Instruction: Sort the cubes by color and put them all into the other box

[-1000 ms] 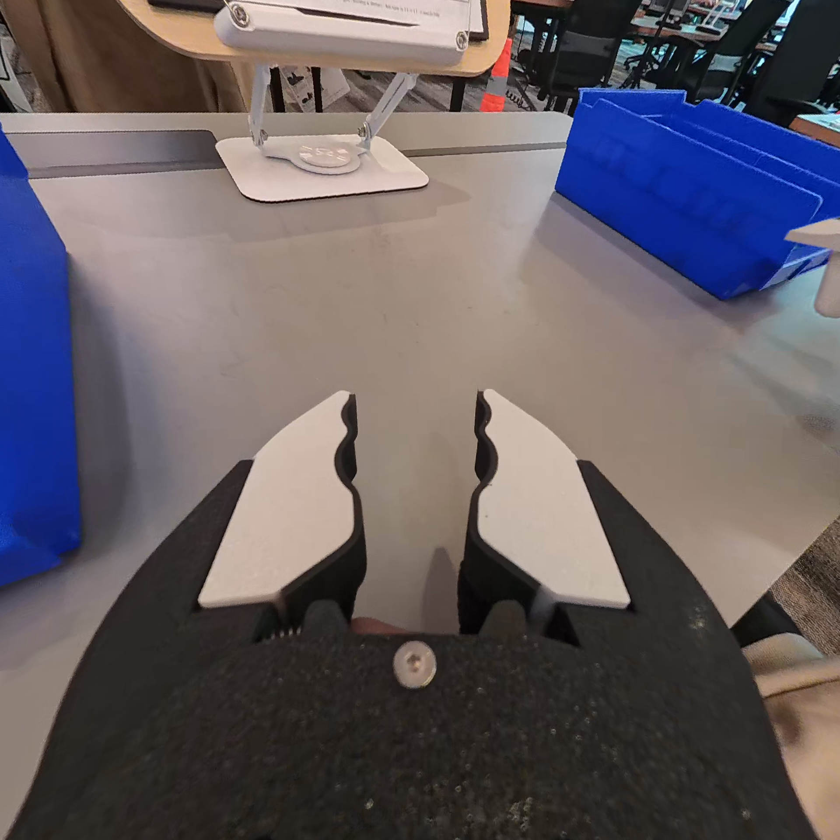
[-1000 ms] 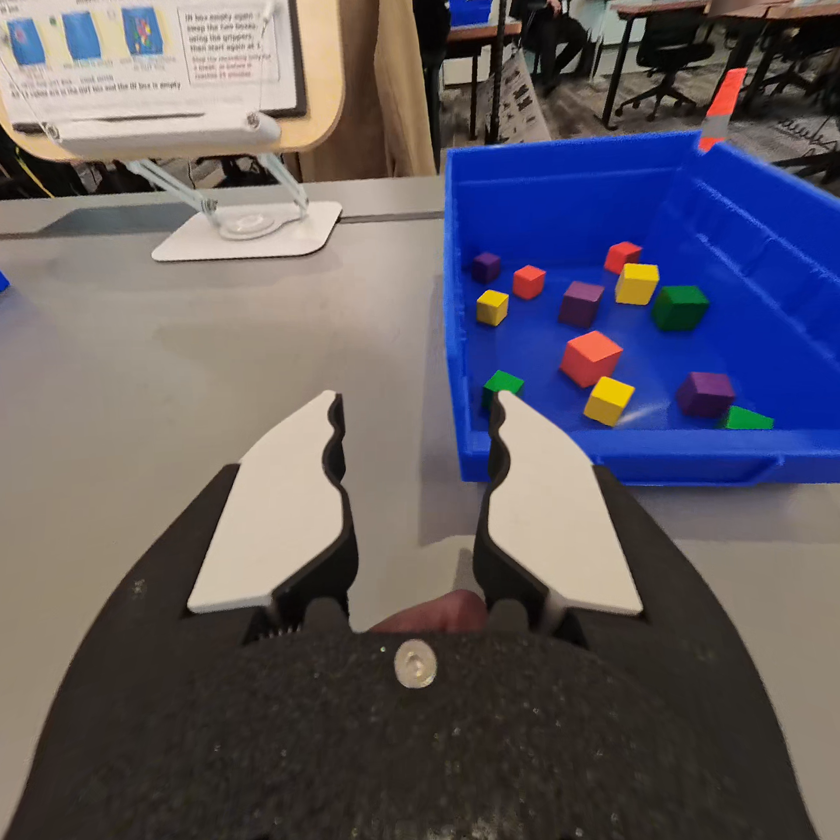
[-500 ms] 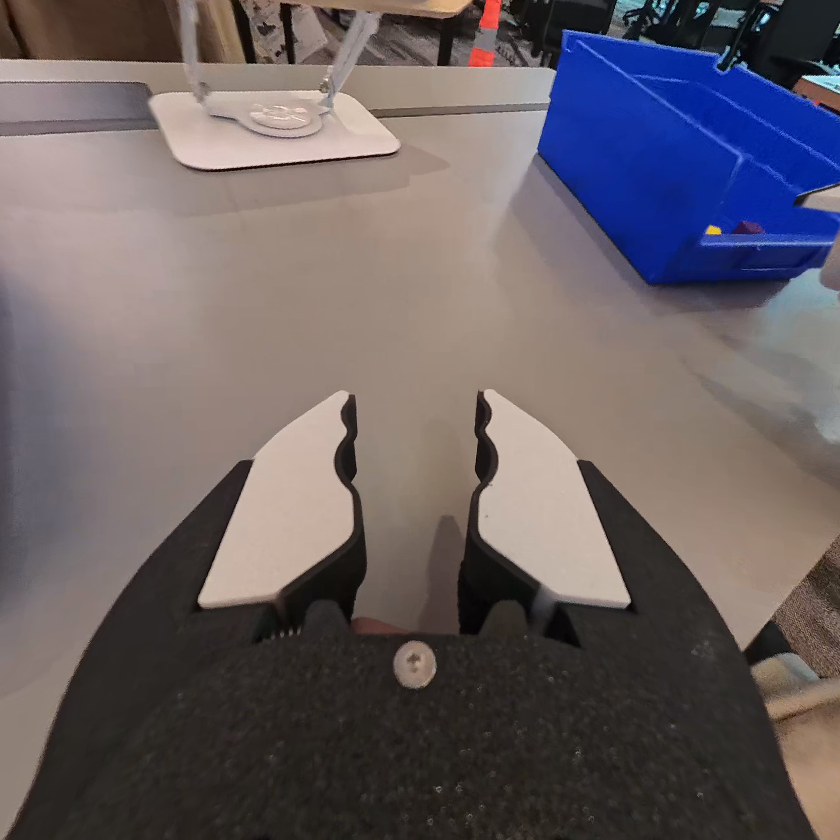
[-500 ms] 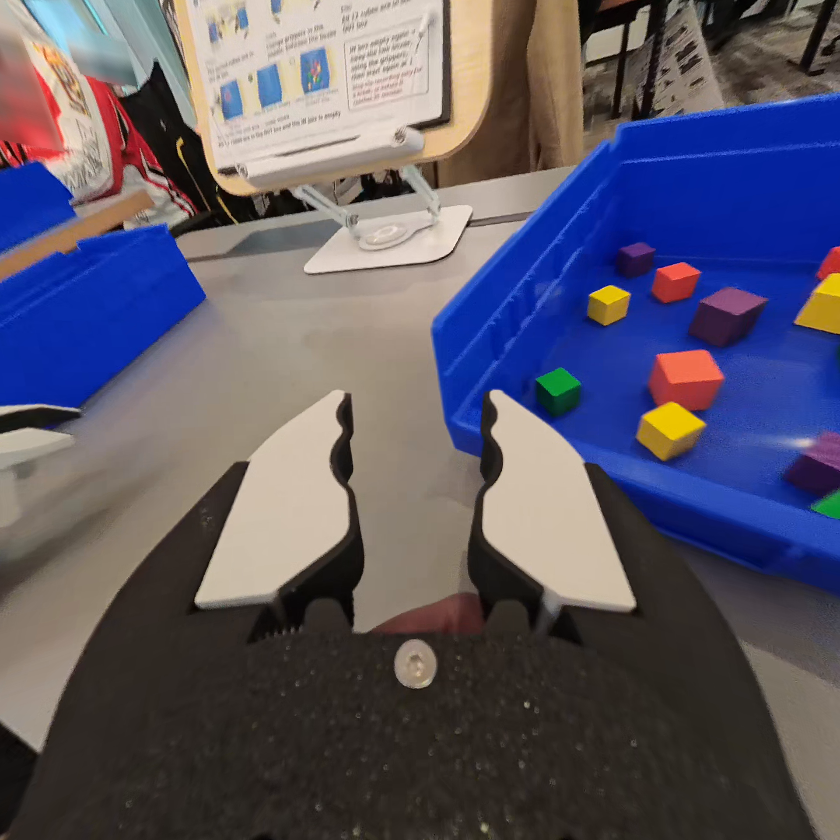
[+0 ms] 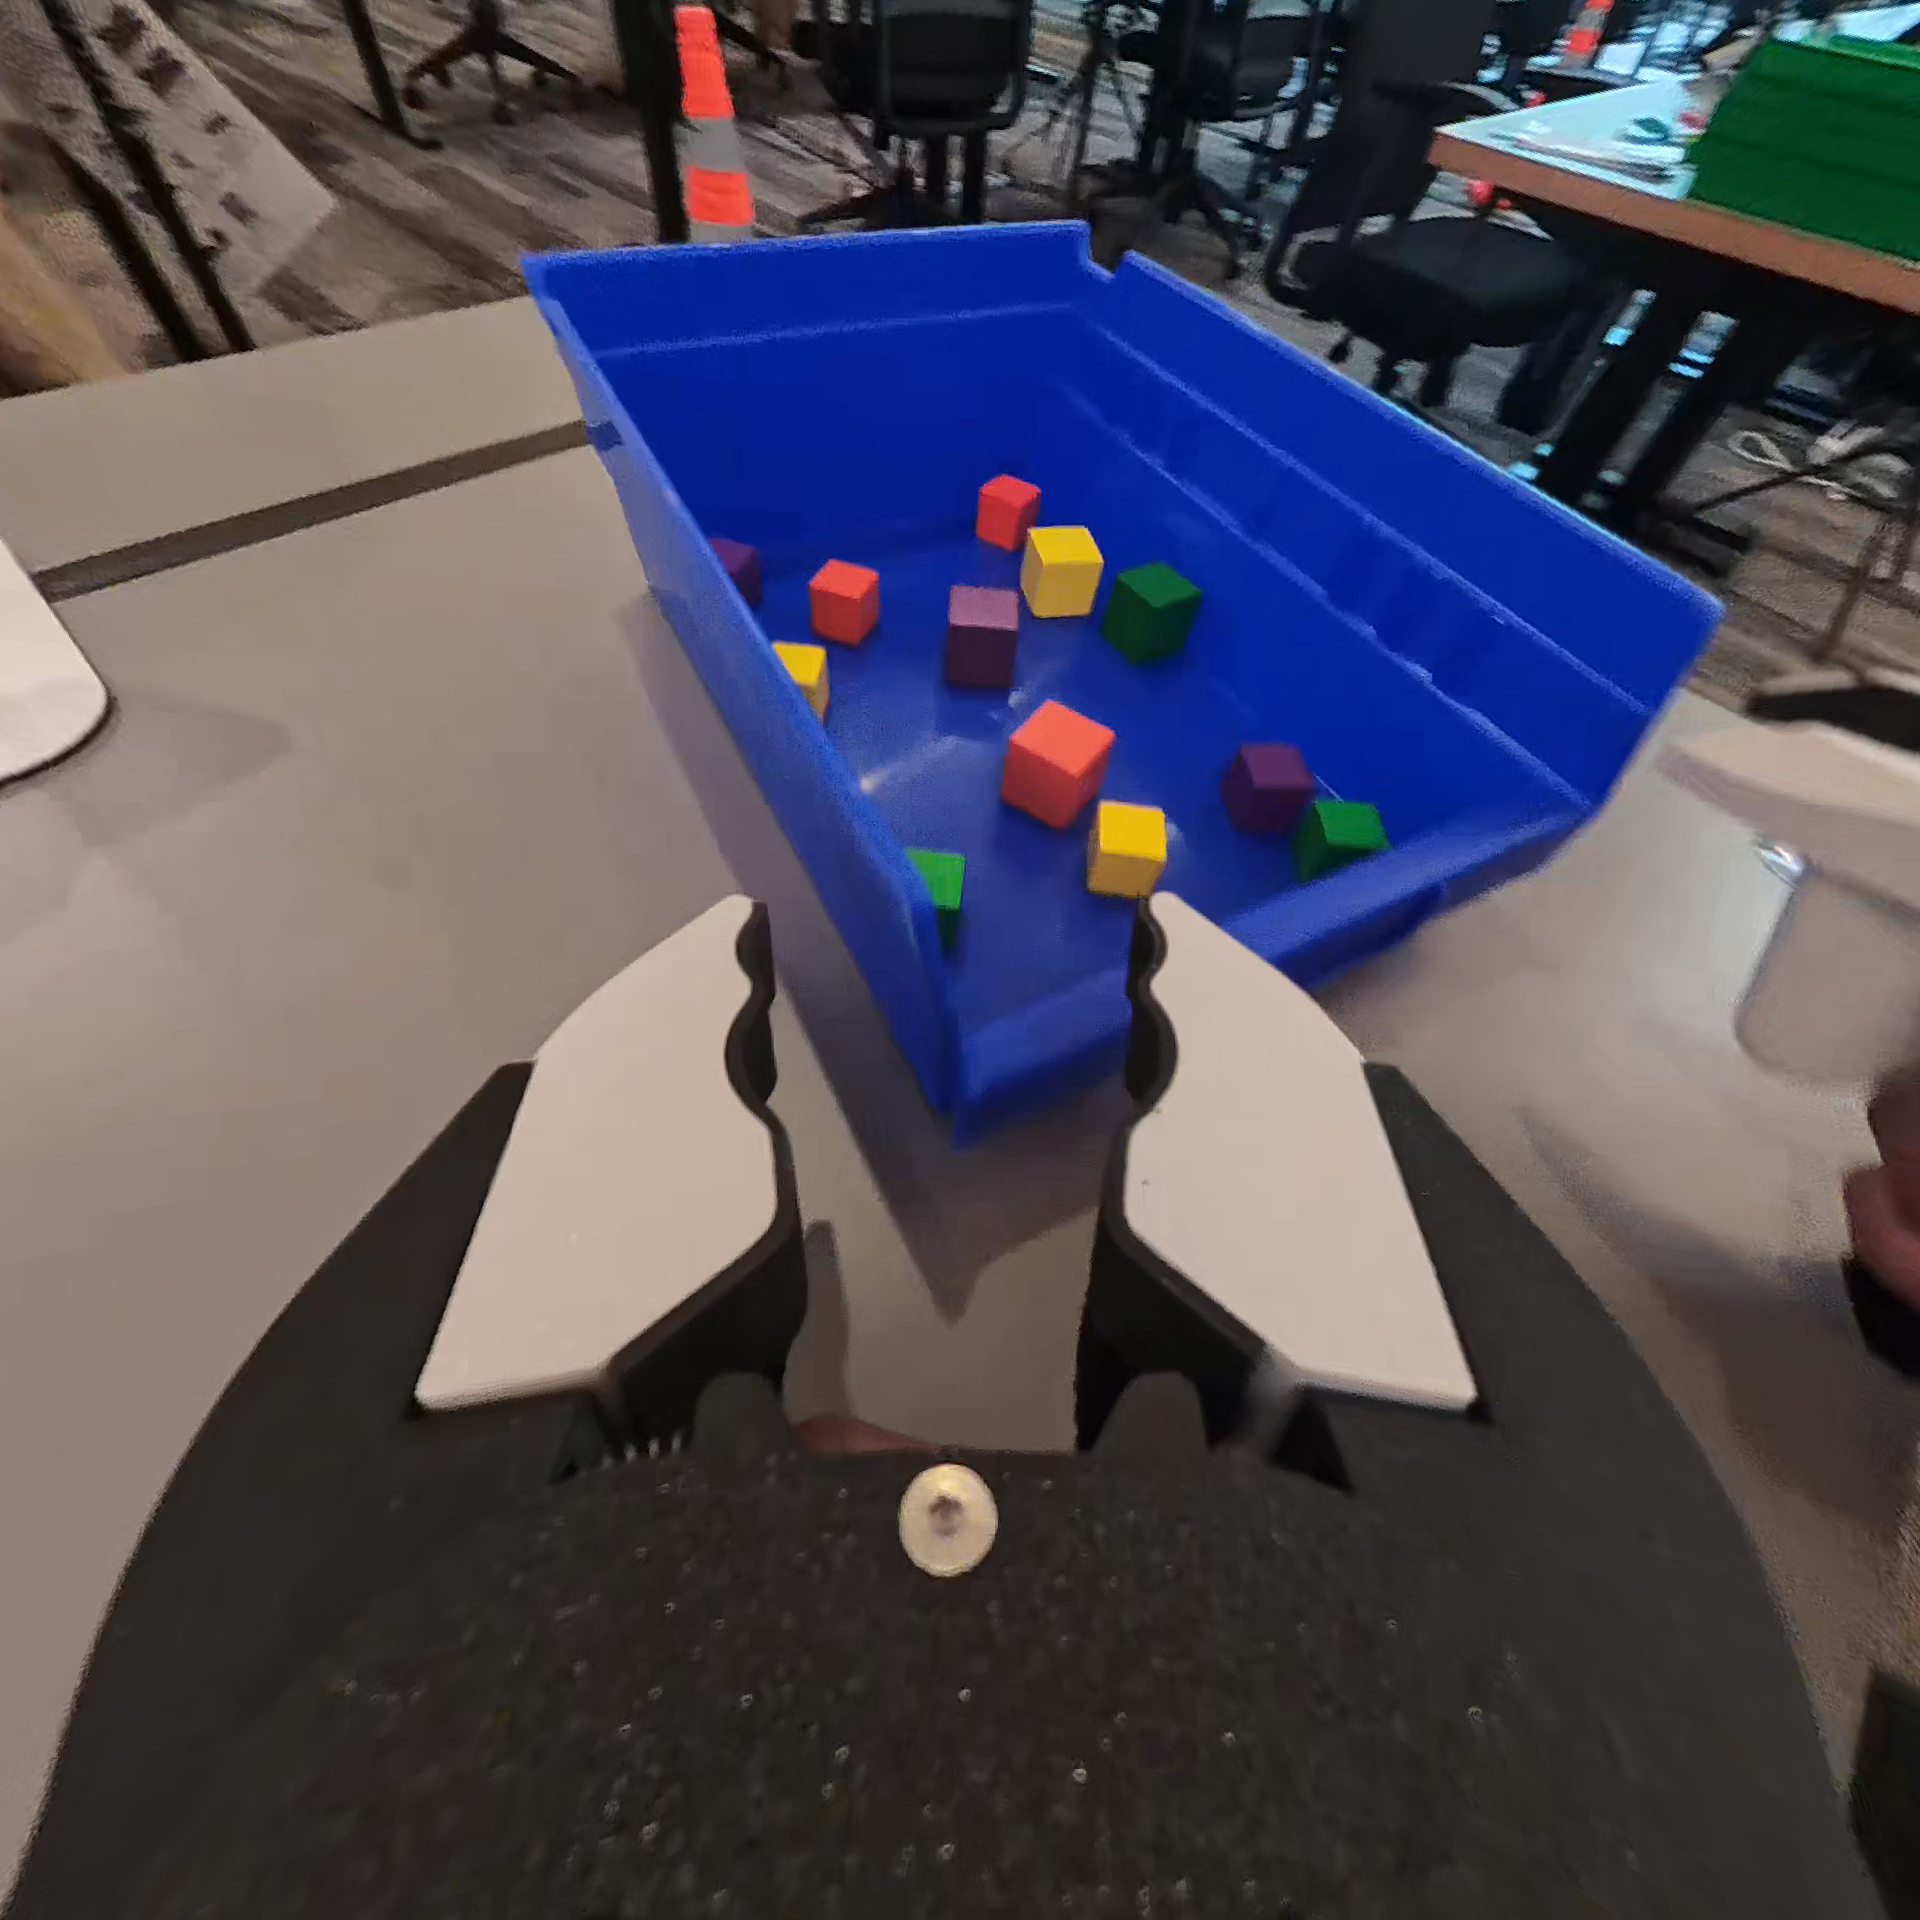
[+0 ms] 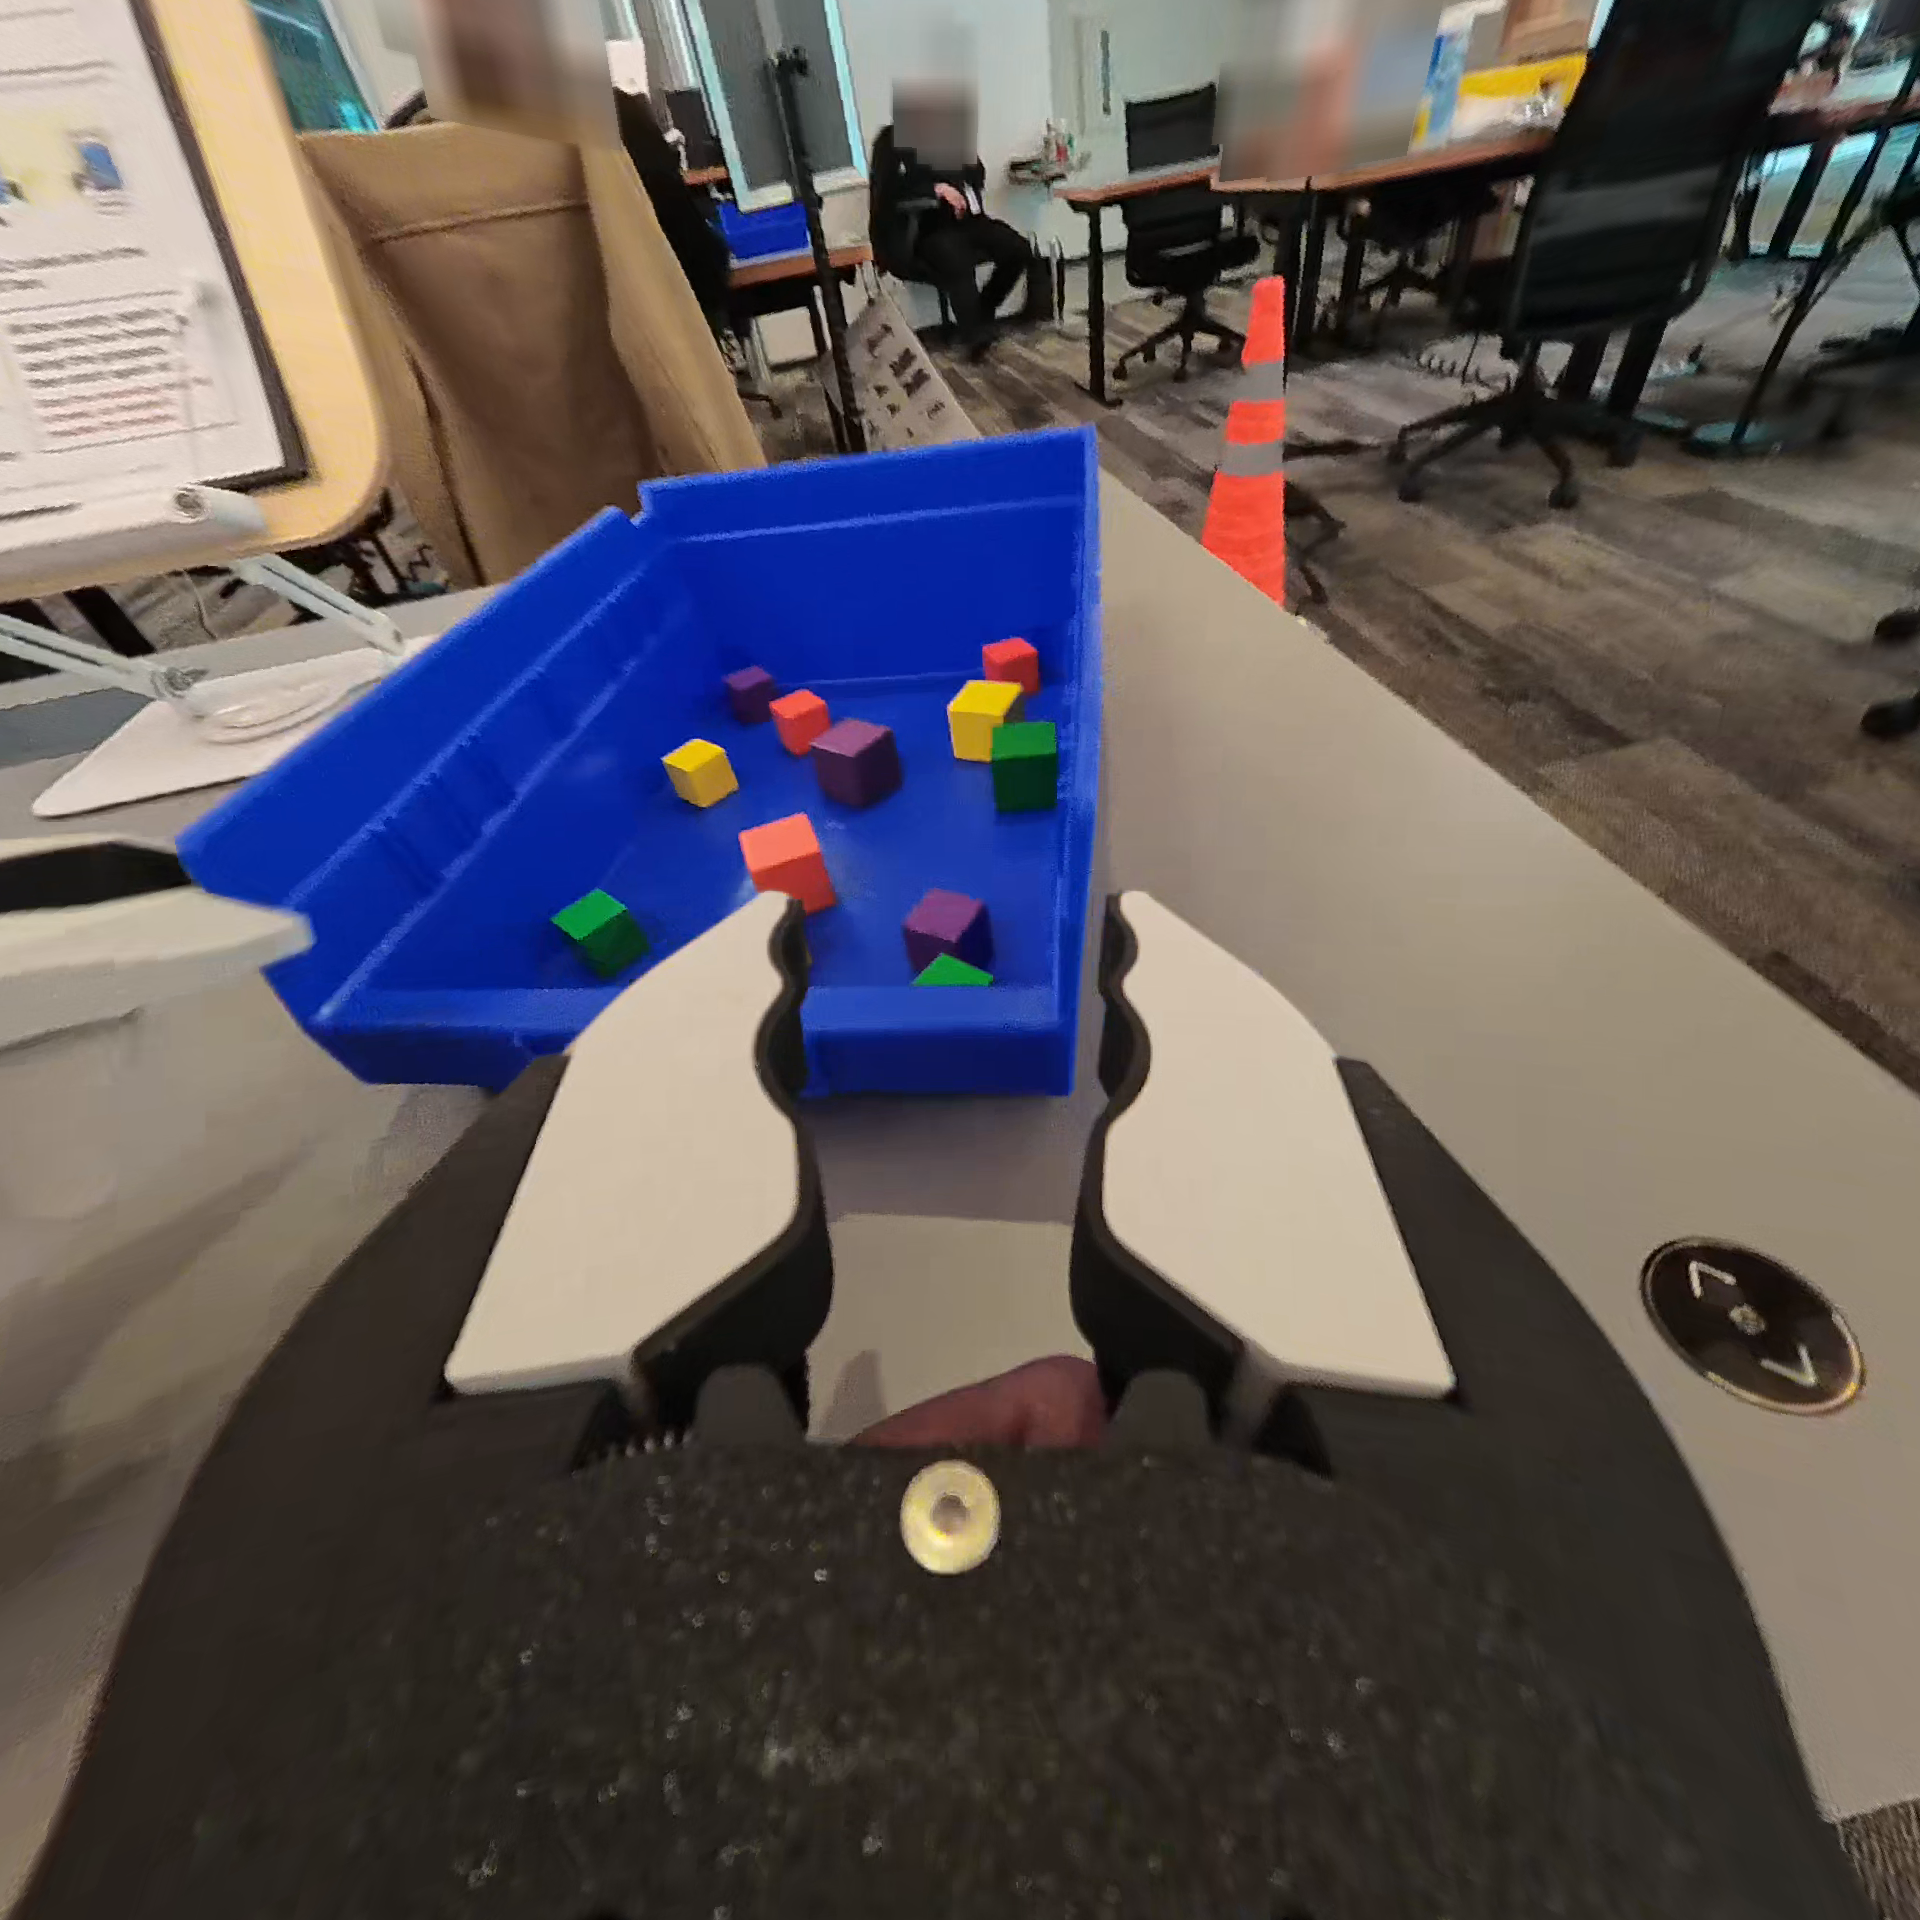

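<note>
my left hand-held gripper (image 5: 948,914) and right hand-held gripper (image 6: 948,909) are both wide open, holding nothing. the cubes (image 5: 1056,763) lie in the blue box (image 5: 821,769) at 12 o'clock on the desk (image 5: 364,883).

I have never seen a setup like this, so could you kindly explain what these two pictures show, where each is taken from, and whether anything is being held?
There is no robot arm here: a person holds a two-finger gripper in each hand, and a camera on each one looks forward along its fingers.

The left wrist view shows the left gripper, its jaws open and empty. The right wrist view shows the right gripper, also open and empty. The pale shape at that picture's left edge is the other gripper.

Both point at a blue bin on a grey table. Inside lie loose coloured cubes, such as a red cube, a yellow cube, a purple cube and a green cube. None has been picked up yet.

Behind stands an orange cone.
</note>
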A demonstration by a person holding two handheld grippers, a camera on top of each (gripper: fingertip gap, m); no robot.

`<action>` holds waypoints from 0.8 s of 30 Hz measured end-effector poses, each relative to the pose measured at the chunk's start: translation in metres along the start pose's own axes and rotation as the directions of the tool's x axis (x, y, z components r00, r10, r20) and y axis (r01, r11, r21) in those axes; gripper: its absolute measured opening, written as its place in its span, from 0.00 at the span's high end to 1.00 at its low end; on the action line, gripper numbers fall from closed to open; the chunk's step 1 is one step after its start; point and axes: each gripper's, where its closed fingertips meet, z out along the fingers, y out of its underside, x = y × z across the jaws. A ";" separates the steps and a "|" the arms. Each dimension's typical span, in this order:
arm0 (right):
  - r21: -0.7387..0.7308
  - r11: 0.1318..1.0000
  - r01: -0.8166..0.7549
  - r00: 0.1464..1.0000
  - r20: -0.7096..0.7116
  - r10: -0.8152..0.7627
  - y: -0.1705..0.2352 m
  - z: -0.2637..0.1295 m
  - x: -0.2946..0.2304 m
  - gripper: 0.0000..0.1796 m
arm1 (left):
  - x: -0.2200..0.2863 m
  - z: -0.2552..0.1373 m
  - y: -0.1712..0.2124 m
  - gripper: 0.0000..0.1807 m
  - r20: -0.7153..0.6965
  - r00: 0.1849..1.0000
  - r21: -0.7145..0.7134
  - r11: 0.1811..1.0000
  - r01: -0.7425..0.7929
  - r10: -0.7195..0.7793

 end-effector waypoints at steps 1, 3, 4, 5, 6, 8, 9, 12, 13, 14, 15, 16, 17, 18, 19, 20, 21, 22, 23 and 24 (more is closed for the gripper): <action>-0.015 1.000 -0.007 1.000 -0.018 0.007 0.005 0.003 0.003 0.70 | 0.001 0.009 -0.003 0.64 0.020 1.000 0.002 1.000 0.009 -0.009; -0.034 0.999 -0.003 0.998 -0.056 0.002 0.009 0.008 0.010 0.70 | 0.005 0.022 -0.003 0.65 0.028 0.998 -0.016 0.998 0.063 -0.063; -0.039 0.999 -0.006 0.997 -0.072 0.003 0.009 0.011 0.013 0.70 | 0.006 0.026 -0.003 0.66 0.033 0.995 -0.020 0.995 0.094 -0.093; -0.041 0.999 -0.013 0.997 -0.081 0.010 0.008 0.015 0.015 0.70 | 0.006 0.029 -0.004 0.69 0.043 0.992 -0.019 0.993 0.116 -0.115; -0.046 0.999 -0.022 0.996 -0.082 0.018 0.005 0.021 0.016 0.70 | 0.003 0.031 -0.005 0.71 0.064 0.990 -0.014 0.991 0.131 -0.130; -0.072 0.997 -0.029 0.996 -0.085 0.023 0.004 0.034 0.019 0.70 | -0.004 0.034 -0.007 0.77 0.110 0.983 -0.004 0.989 0.151 -0.149; -0.091 0.995 -0.027 0.996 -0.084 0.020 0.005 0.042 0.019 0.70 | -0.009 0.035 -0.007 0.84 0.134 0.978 -0.008 0.987 0.160 -0.157; -0.172 0.984 -0.038 0.998 -0.047 0.031 0.017 0.063 0.015 0.77 | -0.019 0.035 -0.006 0.94 0.179 0.971 -0.017 0.986 0.165 -0.159; -0.182 0.981 -0.071 0.997 -0.002 0.072 0.019 0.067 0.008 0.76 | -0.024 0.033 -0.006 0.96 0.222 0.962 -0.011 0.987 0.163 -0.157; -0.176 0.978 -0.115 0.993 0.003 0.117 0.019 0.067 0.006 0.79 | -0.028 0.030 -0.006 0.97 0.261 0.954 0.002 0.988 0.155 -0.150; -0.167 0.977 -0.132 0.991 0.000 0.134 0.017 0.066 0.005 0.83 | -0.032 0.026 -0.006 0.97 0.294 0.945 0.015 0.990 0.143 -0.141; -0.154 0.979 -0.131 0.991 -0.009 0.131 0.015 0.063 0.004 0.89 | -0.036 0.020 -0.007 0.97 0.314 0.940 0.029 0.991 0.131 -0.133; -0.138 0.982 -0.128 0.992 -0.032 0.125 0.013 0.059 0.004 0.97 | -0.038 0.013 -0.008 0.97 0.323 0.938 0.044 0.992 0.120 -0.128; -0.139 0.983 -0.116 0.993 -0.026 0.114 0.013 0.055 0.000 0.98 | -0.040 0.006 -0.010 0.98 0.334 0.935 0.056 0.993 0.105 -0.118; -0.144 0.982 -0.121 0.993 -0.019 0.120 0.014 0.051 -0.006 0.98 | -0.042 -0.003 -0.010 0.98 0.348 0.932 0.061 0.995 0.083 -0.100; -0.144 0.981 -0.130 0.992 -0.017 0.129 0.016 0.047 -0.013 0.98 | -0.045 -0.012 -0.010 0.98 0.360 0.929 0.062 0.996 0.066 -0.084; -0.141 0.981 -0.132 0.991 -0.015 0.131 0.018 0.042 -0.022 0.98 | -0.049 -0.022 -0.008 0.98 0.367 0.927 0.061 0.996 0.057 -0.076; -0.138 0.981 -0.134 0.991 -0.008 0.135 0.019 0.037 -0.031 0.98 | -0.053 -0.033 -0.004 0.98 0.373 0.926 0.058 0.997 0.050 -0.068; -0.135 0.982 -0.133 0.991 -0.001 0.134 0.021 0.030 -0.042 0.98 | -0.058 -0.046 0.001 0.98 0.379 0.923 0.053 0.998 0.047 -0.063; -0.133 0.983 -0.128 0.991 0.008 0.130 0.022 0.024 -0.055 0.98 | -0.064 -0.061 0.006 0.98 0.386 0.920 0.049 0.998 0.048 -0.063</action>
